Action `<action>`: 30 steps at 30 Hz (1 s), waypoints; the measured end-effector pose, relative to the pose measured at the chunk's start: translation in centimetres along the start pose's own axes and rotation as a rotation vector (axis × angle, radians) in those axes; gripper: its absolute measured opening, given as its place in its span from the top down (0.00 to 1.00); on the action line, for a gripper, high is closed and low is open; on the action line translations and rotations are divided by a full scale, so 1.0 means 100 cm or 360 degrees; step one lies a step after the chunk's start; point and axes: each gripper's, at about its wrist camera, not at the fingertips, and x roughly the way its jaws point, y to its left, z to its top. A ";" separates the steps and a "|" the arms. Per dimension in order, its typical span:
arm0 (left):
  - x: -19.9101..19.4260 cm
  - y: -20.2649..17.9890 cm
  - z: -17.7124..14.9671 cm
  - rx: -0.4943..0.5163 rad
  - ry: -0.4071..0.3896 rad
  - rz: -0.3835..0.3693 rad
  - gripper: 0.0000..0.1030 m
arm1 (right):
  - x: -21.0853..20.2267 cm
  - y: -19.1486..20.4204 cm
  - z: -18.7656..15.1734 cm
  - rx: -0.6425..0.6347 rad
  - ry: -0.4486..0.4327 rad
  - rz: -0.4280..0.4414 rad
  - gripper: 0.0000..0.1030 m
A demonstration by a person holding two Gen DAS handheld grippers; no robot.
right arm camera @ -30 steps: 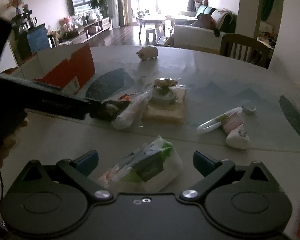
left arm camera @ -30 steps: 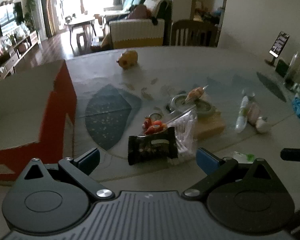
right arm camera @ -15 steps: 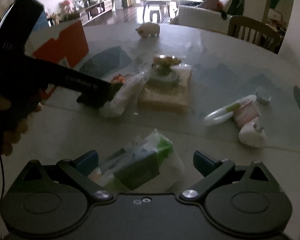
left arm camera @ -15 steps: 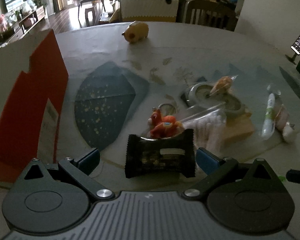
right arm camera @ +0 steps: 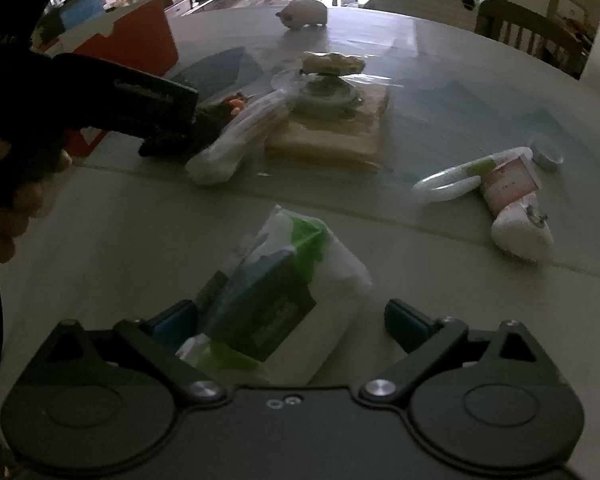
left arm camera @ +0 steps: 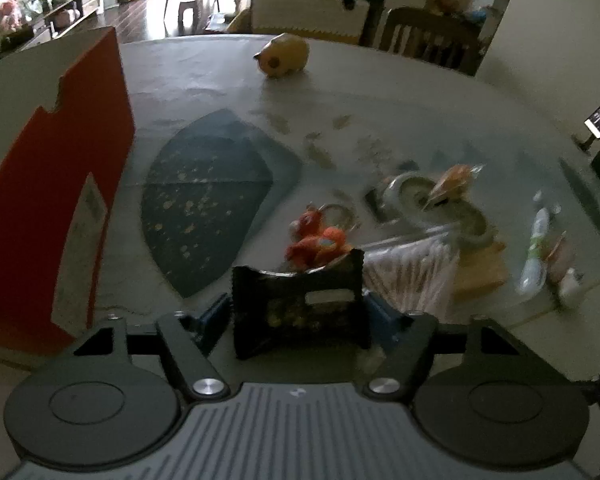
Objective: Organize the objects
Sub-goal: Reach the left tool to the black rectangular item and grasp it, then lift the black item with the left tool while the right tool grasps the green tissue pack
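The left gripper (left arm camera: 298,312) is clenched on a black packet (left arm camera: 300,312), its blue pads pressed against the packet's two short sides. The packet sits low over the table (left arm camera: 220,80), at the near end of the clutter. Touching its far edge is an orange toy (left arm camera: 318,242) with a key ring, and just to its right lies a clear bag of swabs (left arm camera: 410,268), which also shows beside the gripper's tip in the right view. Behind the bag, a round dish (left arm camera: 420,200) rests on a tan block (left arm camera: 480,270), with a wrapped bun (left arm camera: 452,182) on top of it.

To the left, a red box (left arm camera: 52,200) stands upright and close, walling that side. Between the box and the packet the table is bare save for a dark leaf print (left arm camera: 204,208) on the cloth. Far back, a pig figure (left arm camera: 284,56) stands alone, well apart from everything, and a chair (left arm camera: 428,40) stands at the far rim.

The right gripper (right arm camera: 292,320) is released, fingers spread wide around a tissue pack (right arm camera: 284,292) that lies tilted between them; whether the left pad touches it I cannot tell. A hand (right arm camera: 16,200) holds the left tool at the left edge of that view. To the right, a white tube (right arm camera: 452,180), a pink tube (right arm camera: 508,184) and a small cap (right arm camera: 546,154) lie near each other, apart from the pack, with open table between.
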 end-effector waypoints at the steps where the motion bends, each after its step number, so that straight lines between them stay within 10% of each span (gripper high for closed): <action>1: -0.001 0.000 -0.001 -0.0002 -0.0003 0.0006 0.34 | 0.000 0.000 0.000 -0.0012 0.0002 0.0006 0.07; 5: -0.006 0.000 -0.002 -0.0007 -0.0015 0.0037 0.40 | -0.004 0.002 0.002 -0.0084 -0.0024 -0.0015 0.38; 14: -0.020 -0.006 -0.007 0.0004 -0.0029 0.0073 0.55 | -0.014 -0.011 0.009 -0.0042 -0.0013 0.0095 0.66; 30: -0.092 -0.001 -0.046 -0.0103 -0.0081 0.0030 0.58 | -0.054 -0.004 0.034 -0.0099 -0.0162 0.0244 0.70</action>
